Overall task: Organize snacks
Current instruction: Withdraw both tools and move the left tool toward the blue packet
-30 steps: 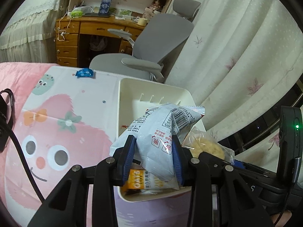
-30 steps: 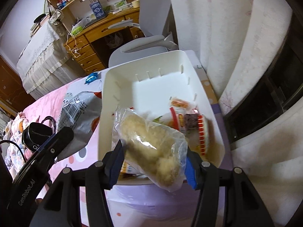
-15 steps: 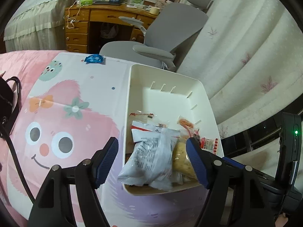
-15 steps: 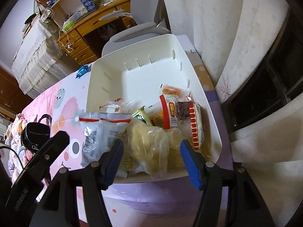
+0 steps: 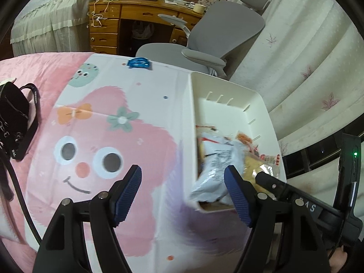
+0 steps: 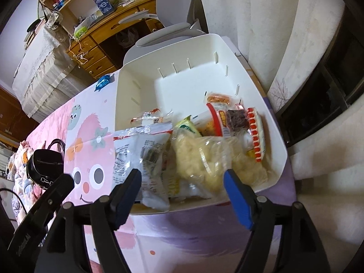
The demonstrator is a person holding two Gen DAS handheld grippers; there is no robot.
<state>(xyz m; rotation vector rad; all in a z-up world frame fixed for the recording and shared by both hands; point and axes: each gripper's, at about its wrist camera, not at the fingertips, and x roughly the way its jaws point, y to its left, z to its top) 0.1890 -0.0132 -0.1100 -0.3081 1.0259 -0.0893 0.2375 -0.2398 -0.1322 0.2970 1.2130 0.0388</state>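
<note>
Left wrist view: the left gripper [image 5: 183,190] hangs over the cartoon cloth [image 5: 109,122], jaws released; a blue wrapped snack [image 5: 139,63] lies far off.

Right wrist view: the right gripper [image 6: 183,192] jaws gape, grasping nothing, before the white bin [image 6: 229,52] holding the silver bag [image 6: 136,152] and clear bag [image 6: 200,159].

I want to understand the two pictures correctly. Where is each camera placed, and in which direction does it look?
Left wrist: sits on the left gripper, looks forward over the cartoon tablecloth; its open blue-padded fingers show.
Right wrist: sits on the right gripper, looks down into the white bin; its open fingers and the left gripper's black body show.
Shared: bin, silver snack bag, blue candy, grey chair.
</note>
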